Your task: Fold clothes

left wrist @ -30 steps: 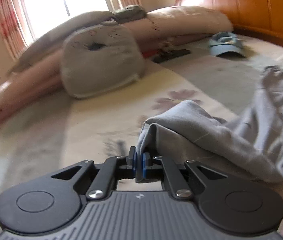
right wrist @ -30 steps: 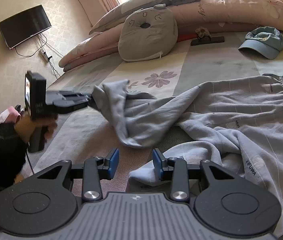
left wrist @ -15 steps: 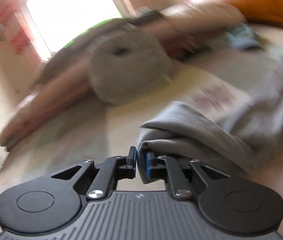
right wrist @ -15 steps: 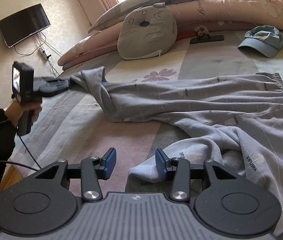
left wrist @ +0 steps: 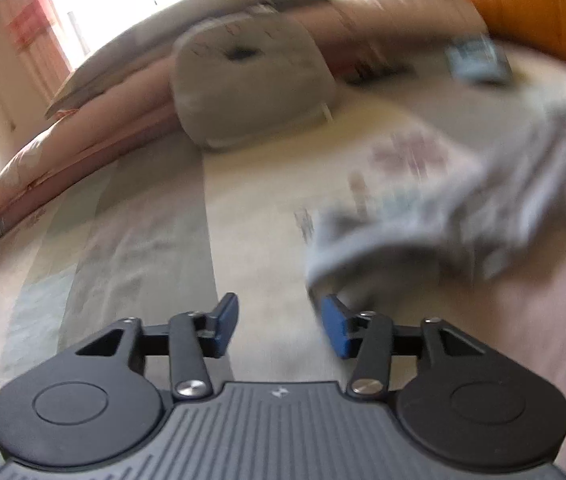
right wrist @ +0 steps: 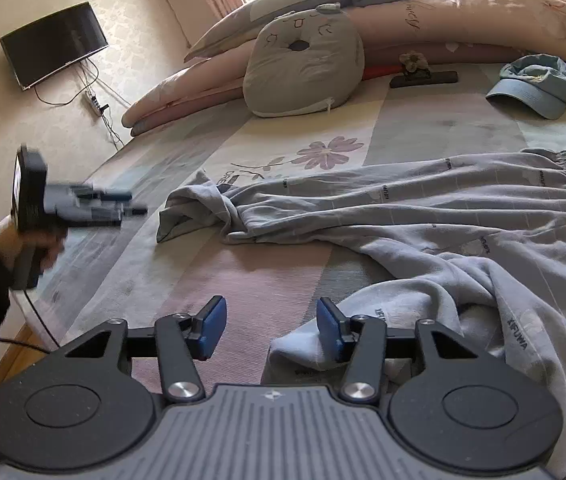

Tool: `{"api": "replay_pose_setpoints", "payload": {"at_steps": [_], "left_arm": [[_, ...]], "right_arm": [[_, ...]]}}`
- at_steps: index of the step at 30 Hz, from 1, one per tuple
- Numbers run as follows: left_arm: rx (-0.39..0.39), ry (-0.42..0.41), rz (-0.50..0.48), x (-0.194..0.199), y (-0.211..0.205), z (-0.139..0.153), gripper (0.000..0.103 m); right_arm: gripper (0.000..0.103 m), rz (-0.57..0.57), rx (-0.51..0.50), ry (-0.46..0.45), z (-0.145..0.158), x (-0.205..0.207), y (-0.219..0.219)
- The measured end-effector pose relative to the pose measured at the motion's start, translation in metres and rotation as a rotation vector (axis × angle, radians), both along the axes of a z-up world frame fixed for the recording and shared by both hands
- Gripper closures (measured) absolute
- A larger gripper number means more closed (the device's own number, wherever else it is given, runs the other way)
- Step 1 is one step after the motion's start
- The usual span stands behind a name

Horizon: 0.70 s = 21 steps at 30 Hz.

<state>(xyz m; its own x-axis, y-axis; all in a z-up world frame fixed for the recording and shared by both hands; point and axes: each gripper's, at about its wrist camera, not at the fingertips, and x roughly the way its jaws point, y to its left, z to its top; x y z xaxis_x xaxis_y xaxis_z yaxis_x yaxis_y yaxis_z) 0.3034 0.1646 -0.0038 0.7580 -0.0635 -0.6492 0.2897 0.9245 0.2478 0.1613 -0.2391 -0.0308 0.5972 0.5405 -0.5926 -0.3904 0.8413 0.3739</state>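
The grey pants lie spread across the bed, one leg stretched toward the far edge, the other bunched near me. They look soft, light and floppy, so I'd pinch a cuff or the waistband. The left gripper gapes empty just beside a cuff; the right gripper is spread too, one finger touching cloth.

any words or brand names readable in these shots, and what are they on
"XIFUWA": printed on the grey trousers, clearest on the leg nearest the right hand-held gripper, at.
"DRE", cut off by cloth: on the bedsheet, beside the trouser cuff.
Cursive script on the pink pillow: too small to read.
Other small trouser prints: too small.
Left wrist view: blurred, nothing readable.
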Motion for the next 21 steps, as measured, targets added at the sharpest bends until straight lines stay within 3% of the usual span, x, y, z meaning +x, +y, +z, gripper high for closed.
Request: {"api": "replay_pose_setpoints", "payload": {"at_steps": [1, 2, 4, 7, 11, 15, 21], "left_arm": [[-0.026, -0.002, 0.006, 0.011, -0.003, 0.006, 0.032], [-0.038, -0.007, 0.006, 0.023, -0.009, 0.009, 0.028], [-0.043, 0.003, 0.001, 0.051, -0.026, 0.007, 0.028], [-0.02, 0.082, 0.001, 0.095, -0.053, -0.012, 0.028], [0.098, 0.206, 0.003, 0.112, -0.071, -0.048, 0.028], [0.141, 0.247, 0.007, 0.092, -0.058, -0.064, 0.028], [0.11, 0.24, 0.066, 0.045, -0.019, -0.06, 0.027]], "right_arm": [[0.045, 0.001, -0.001, -0.001, 0.0, 0.0, 0.001], [0.045, 0.001, -0.001, 0.0, 0.0, 0.0, 0.002], [0.044, 0.001, -0.001, 0.0, 0.001, 0.001, 0.005], [0.043, 0.0, -0.005, -0.005, 0.004, -0.003, 0.006], [0.041, -0.009, -0.014, -0.008, 0.005, -0.009, 0.002], [0.04, -0.02, -0.006, -0.004, 0.004, -0.01, -0.006], [0.04, -0.008, 0.023, 0.001, 0.002, -0.007, -0.002]]}}
